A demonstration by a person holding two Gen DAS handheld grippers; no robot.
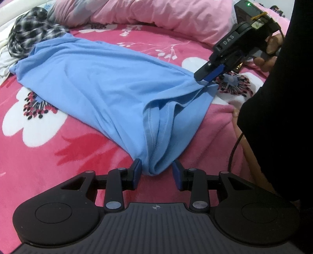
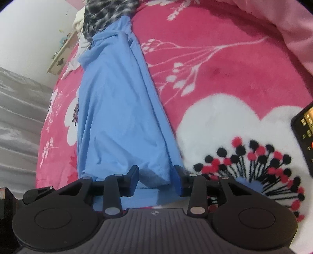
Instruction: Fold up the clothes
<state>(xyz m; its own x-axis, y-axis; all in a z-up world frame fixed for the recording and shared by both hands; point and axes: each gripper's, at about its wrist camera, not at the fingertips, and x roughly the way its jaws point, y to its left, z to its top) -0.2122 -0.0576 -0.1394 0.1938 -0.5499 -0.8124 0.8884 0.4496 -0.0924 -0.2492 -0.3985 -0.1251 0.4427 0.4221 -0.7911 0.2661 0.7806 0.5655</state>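
Blue garment (image 2: 117, 117) lengthwise on pink floral blanket (image 2: 225, 64), near end between parted right gripper (image 2: 155, 178) jaws.

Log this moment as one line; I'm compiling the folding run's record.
task: fold clothes | blue garment: bunched lengthwise on pink floral blanket | left tongs: open, straddling near end | right tongs: open, around other corner

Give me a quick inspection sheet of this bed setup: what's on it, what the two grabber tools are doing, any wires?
Surface: pink floral blanket on a bed.
Job's things: blue shirt, lying lengthwise, partly folded and wrinkled.
Clutter: black-and-white checked garment; pink duvet; phone.
Grippers: left gripper open around the shirt's near end; right gripper open at the shirt's other near corner.
Cables: black cable beside the dark sleeve.
Surroundings: white wall; grey curtain.
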